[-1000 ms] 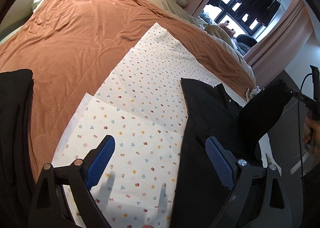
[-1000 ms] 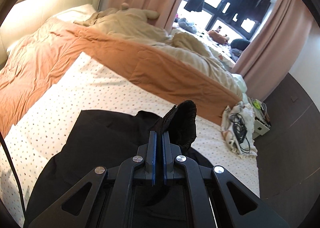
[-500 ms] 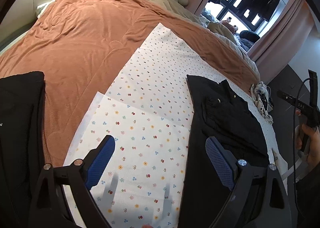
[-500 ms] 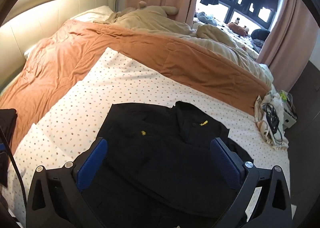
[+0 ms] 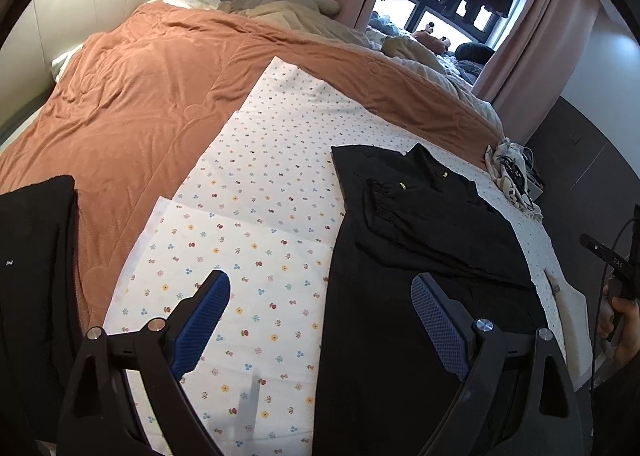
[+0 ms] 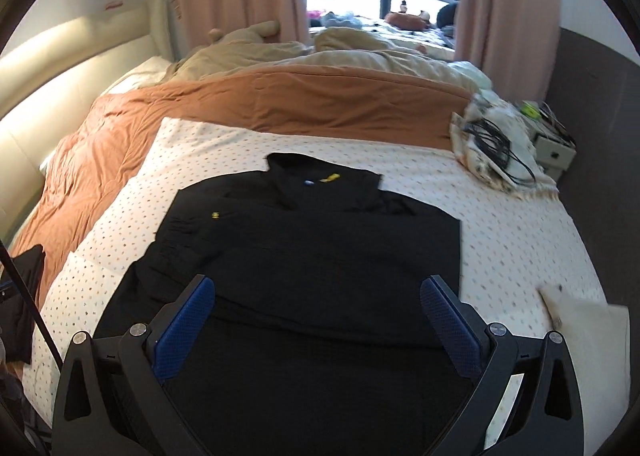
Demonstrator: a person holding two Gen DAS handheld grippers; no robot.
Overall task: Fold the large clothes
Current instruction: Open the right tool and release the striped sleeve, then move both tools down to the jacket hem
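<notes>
A black collared shirt (image 6: 320,240) lies flat on the white flowered sheet (image 6: 520,223), collar toward the far side, with one sleeve folded in over the body. It also shows in the left wrist view (image 5: 420,256) on the right part of the sheet (image 5: 248,223). My right gripper (image 6: 318,316) is open and empty above the shirt's lower body. My left gripper (image 5: 320,308) is open and empty above the sheet at the shirt's left edge. The right gripper's handle (image 5: 612,260) shows at the far right, held by a hand.
An orange quilt (image 5: 140,95) covers the bed beyond the sheet. Another black garment (image 5: 32,256) lies at the left. A pale cloth with black cables (image 6: 500,143) sits at the bed's right corner. Beige bedding (image 6: 320,55), curtains and a window are behind.
My right gripper opened and let go of the black sleeve, which now lies folded over the shirt. The gripper drew back. My left gripper tilted up a little and stayed open.
</notes>
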